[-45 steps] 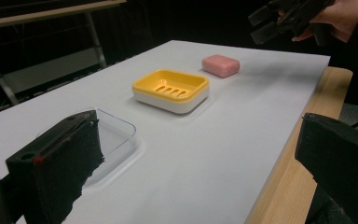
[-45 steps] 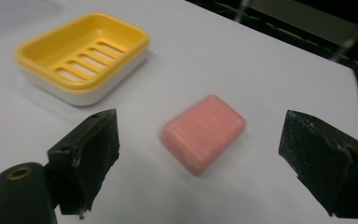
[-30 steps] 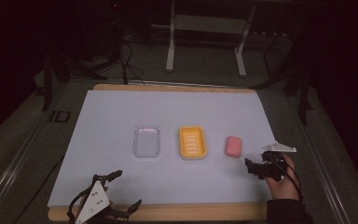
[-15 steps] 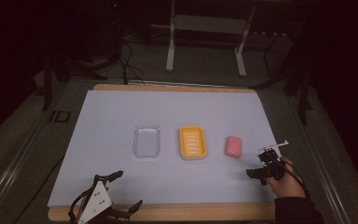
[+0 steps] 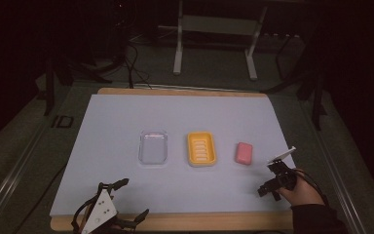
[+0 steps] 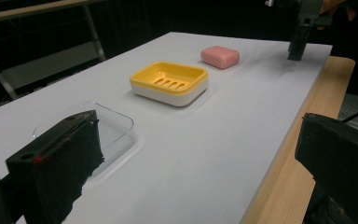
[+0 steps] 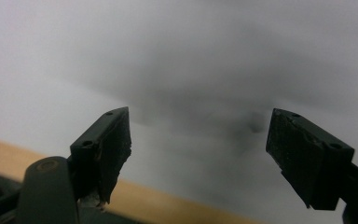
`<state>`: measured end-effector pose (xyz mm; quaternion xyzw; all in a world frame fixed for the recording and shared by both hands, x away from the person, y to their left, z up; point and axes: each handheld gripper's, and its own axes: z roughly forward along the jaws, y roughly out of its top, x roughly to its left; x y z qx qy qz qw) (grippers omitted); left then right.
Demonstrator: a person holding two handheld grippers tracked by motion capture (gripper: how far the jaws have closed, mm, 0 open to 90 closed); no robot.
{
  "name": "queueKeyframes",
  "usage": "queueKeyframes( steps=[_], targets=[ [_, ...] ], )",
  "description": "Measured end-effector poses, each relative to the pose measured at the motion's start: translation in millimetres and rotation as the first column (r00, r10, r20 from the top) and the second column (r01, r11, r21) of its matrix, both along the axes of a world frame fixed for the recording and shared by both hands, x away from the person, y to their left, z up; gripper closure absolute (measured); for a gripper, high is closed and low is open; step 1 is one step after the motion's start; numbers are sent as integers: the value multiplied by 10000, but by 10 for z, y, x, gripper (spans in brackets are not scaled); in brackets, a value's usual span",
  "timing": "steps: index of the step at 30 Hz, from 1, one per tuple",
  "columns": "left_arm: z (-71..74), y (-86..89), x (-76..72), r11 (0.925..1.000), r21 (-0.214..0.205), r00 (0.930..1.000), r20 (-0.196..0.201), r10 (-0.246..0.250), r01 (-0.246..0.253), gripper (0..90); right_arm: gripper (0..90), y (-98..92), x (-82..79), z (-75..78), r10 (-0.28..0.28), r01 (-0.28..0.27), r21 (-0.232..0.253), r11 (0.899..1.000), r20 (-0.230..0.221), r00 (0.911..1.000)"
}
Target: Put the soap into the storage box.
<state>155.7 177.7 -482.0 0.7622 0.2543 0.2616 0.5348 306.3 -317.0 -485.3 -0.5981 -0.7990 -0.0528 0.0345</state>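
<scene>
right gripper (image 5: 271, 184): jaws have just been closing, now part open with nothing between them – pointed down at the mat (image 5: 126, 117)
left gripper (image 5: 126, 202): wide open, empty, near table edge
soap (image 5: 244, 153): flat on the mat, just right of the yellow dish (image 5: 202, 148), apart from both grippers
risk: jaws too narrow for the bar – may nudge it away

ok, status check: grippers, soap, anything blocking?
Right gripper open, jaws just been closing, nothing between them, pointed down at the mat. Left gripper open, at near edge. Pink soap untouched beside yellow dish. Path clear.
</scene>
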Motion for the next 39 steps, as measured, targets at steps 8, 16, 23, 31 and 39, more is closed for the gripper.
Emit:
queueKeyframes(
  steps=[8,16,23,31,39],
  targets=[
    [0,0,-2,10000,-8,10000,10,29,-29,8,220,54,-6,-3,37,-61,-231,9997,-1048,9945],
    [-5,-3,-1,9999,34,9999,14,116,-116,8,218,204,-18,39,39,-148,-652,9978,-1649,9863],
    [-3,-3,-7,9999,66,10000,27,90,-90,8,218,363,4,47,205,-317,-643,9974,-1687,9854],
    [-6,-8,-5,9999,84,10000,13,71,-71,8,219,525,60,55,216,-358,-1174,9924,-1196,9926],
    [-8,-7,-2,9999,99,10000,-6,71,-71,8,219,648,120,101,370,-492,-1060,9931,-1143,9928]
  ],
)
